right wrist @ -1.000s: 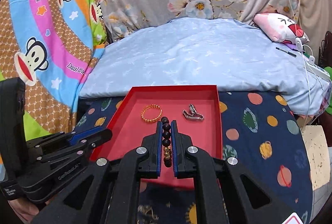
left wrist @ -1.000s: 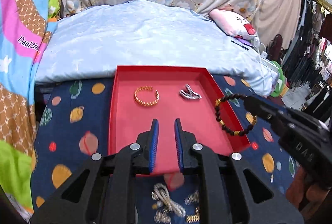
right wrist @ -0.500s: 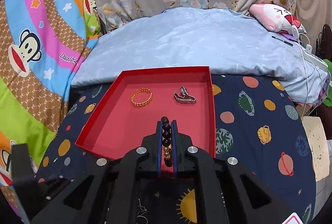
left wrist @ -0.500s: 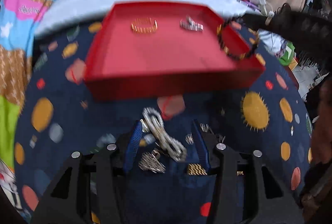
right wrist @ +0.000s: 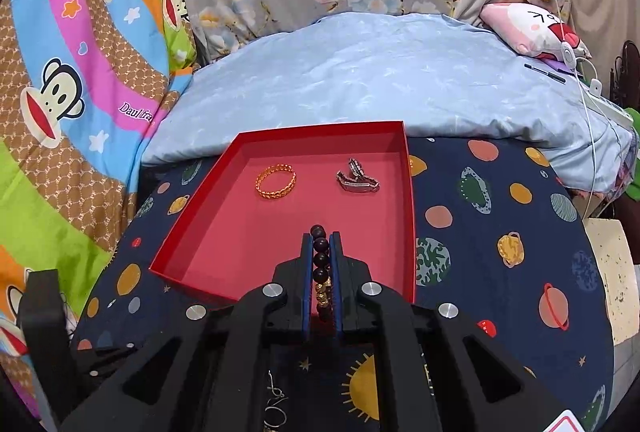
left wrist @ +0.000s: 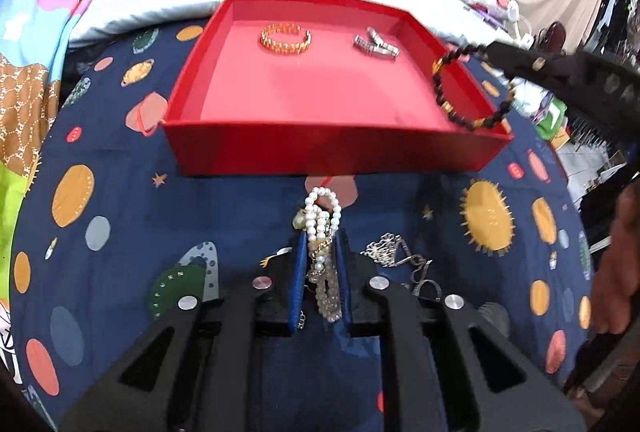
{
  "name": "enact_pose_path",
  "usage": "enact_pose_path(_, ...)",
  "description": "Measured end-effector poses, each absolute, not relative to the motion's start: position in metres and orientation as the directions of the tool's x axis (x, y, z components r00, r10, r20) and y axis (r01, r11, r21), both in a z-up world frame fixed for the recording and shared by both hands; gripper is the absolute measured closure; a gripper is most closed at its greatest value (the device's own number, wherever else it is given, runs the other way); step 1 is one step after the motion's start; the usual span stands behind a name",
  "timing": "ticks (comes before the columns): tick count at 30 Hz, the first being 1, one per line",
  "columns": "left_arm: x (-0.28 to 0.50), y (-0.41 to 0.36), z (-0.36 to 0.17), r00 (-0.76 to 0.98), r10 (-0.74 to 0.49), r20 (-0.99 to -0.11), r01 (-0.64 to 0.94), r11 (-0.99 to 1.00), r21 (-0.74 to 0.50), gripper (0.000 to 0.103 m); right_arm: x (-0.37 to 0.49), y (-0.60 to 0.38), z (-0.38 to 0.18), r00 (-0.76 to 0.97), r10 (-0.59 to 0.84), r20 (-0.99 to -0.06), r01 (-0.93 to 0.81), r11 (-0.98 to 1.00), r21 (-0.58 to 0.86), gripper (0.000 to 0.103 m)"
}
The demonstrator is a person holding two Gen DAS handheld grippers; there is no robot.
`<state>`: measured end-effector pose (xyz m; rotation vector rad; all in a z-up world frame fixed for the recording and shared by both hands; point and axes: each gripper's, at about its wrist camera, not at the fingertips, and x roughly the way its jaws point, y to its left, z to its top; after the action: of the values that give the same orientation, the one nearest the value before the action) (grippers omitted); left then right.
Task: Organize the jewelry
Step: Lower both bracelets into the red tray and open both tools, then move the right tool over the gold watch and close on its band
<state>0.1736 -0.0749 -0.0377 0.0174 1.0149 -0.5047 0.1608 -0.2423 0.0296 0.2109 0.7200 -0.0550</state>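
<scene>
One red tray [left wrist: 328, 147] sits on the planet-print cloth [left wrist: 120, 232], and two pieces lie inside it toward its far wall: to the left one gold bangle [left wrist: 285, 39], to the right one silver bracelet [left wrist: 375, 45], the two apart from each other and flat on the tray floor. In front of the tray's near wall, on the cloth, the left gripper [left wrist: 322, 248] points down at a heap of jewelry; its jaws are closing, with one pearl strand [left wrist: 322, 228] folded over itself between the blue pads [left wrist: 301, 272], its loop sticking out past the fingertips toward the tray. Just right of that gripper one tangled silver chain [left wrist: 394, 252] rests on the cloth, partly hidden by the gripper body, so the pieces in it cannot be counted further. At the right, the right gripper [right wrist: 321, 244] is pinched tight on one dark bead bracelet [left wrist: 468, 91] with a few gold beads; in the left wrist view the bracelet hangs as a loop over the tray's right wall, and in the right wrist view four dark beads show between the pads above the tray's near right part. A person's hand [left wrist: 616, 264] shows at the far right edge.
</scene>
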Motion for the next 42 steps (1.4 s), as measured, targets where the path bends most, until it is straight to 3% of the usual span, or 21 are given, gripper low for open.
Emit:
enact_pose_path(8, 0.191, -0.061, 0.024, 0.504, -0.468, -0.726, 0.426, 0.866, -0.262, 0.089, 0.176, -0.247, 0.042, 0.769, 0.027, -0.638, 0.112, 0.978, 0.176, 0.096)
enact_pose_path(13, 0.236, -0.075, 0.054, 0.585, -0.445, -0.678, 0.431, 0.879, -0.205, 0.089, 0.2, -0.245, 0.054, 0.787, 0.034, -0.616, 0.092, 0.981, 0.172, 0.096)
enact_pose_path(26, 0.313, -0.109, -0.004, 0.529, -0.402, -0.747, 0.389, 0.898, -0.206, 0.089, 0.253, -0.255, -0.005, 0.697, 0.034, -0.717, 0.121, 0.979, 0.164, 0.095)
enact_pose_path(28, 0.315, -0.109, -0.007, 0.54, -0.387, -0.748, 0.375, 0.906, -0.198, 0.078, 0.25, -0.26, -0.006, 0.707, 0.005, -0.707, 0.15, 0.976, 0.156, 0.091)
enact_pose_path(29, 0.314, -0.108, -0.006, 0.557, -0.37, -0.744, 0.359, 0.915, -0.186, 0.062, 0.247, -0.263, -0.005, 0.712, -0.003, -0.702, 0.16, 0.974, 0.158, 0.091)
enact_pose_path(30, 0.313, -0.106, -0.003, 0.57, -0.363, -0.737, 0.352, 0.918, -0.18, 0.053, 0.245, -0.266, -0.004, 0.715, -0.005, -0.699, 0.167, 0.972, 0.163, 0.09)
enact_pose_path(35, 0.29, -0.086, 0.024, 0.646, -0.325, -0.691, 0.332, 0.934, -0.13, 0.043, 0.211, -0.274, 0.02, 0.758, -0.05, -0.65, 0.195, 0.969, 0.153, 0.08)
enact_pose_path(42, 0.232, -0.043, 0.04, 0.673, -0.285, -0.682, 0.301, 0.949, -0.099, 0.04, 0.144, -0.261, 0.042, 0.77, -0.064, -0.635, 0.183, 0.975, 0.123, 0.072)
